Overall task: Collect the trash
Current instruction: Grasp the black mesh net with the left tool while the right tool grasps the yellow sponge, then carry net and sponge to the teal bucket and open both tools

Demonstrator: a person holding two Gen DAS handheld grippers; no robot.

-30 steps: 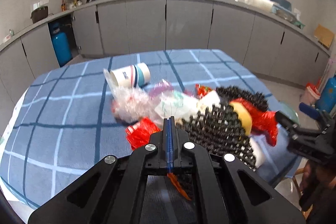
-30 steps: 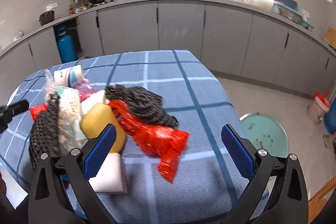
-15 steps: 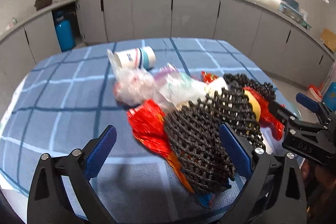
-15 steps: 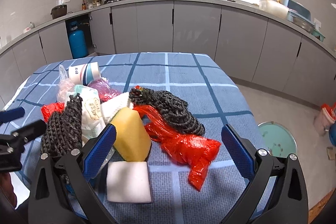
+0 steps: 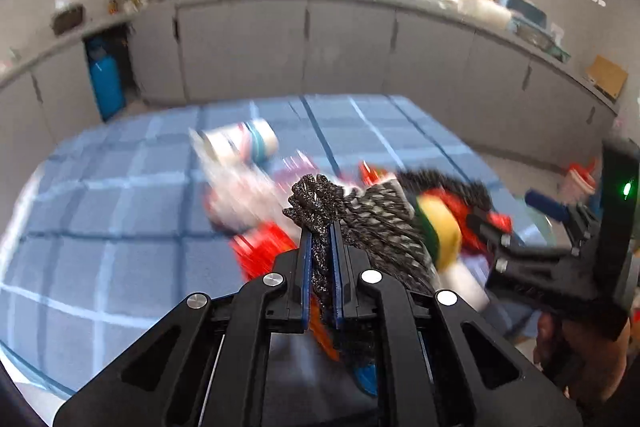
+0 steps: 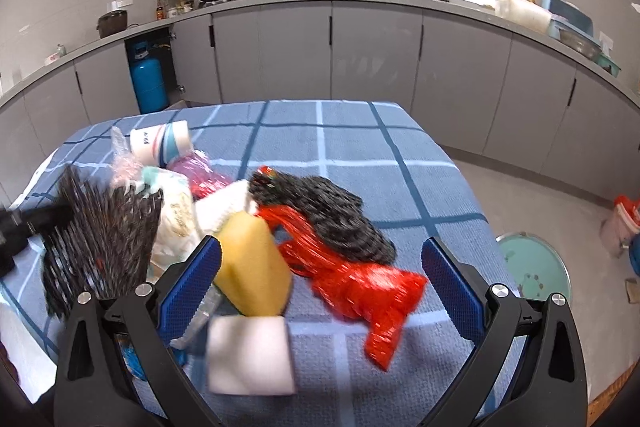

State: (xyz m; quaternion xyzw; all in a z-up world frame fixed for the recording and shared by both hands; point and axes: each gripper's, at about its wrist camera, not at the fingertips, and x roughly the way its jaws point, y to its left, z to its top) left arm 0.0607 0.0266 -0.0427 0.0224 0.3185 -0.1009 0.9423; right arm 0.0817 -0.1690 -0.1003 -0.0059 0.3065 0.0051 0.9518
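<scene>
A heap of trash lies on the blue checked tablecloth [image 6: 360, 147]. My left gripper [image 5: 320, 239] is shut on a black foam net [image 5: 320, 199], which also shows at the left of the right wrist view [image 6: 100, 239]. My right gripper [image 6: 320, 267] is open above a yellow sponge [image 6: 252, 267], a white sponge [image 6: 248, 359] and a red plastic bag [image 6: 360, 287]. A second black net [image 6: 332, 215] lies behind the red bag. A paper cup [image 6: 160, 145] lies on its side at the back of the heap.
Grey kitchen cabinets [image 6: 372, 55] run behind the table. A blue gas cylinder [image 6: 150, 83] stands in an open cabinet. A round green lid [image 6: 536, 267] lies on the floor to the right, next to a red and white container [image 6: 622, 223].
My left gripper was shut, opened around the black net half a second ago, and has now shut on it. My right gripper has stayed open over the sponges.
</scene>
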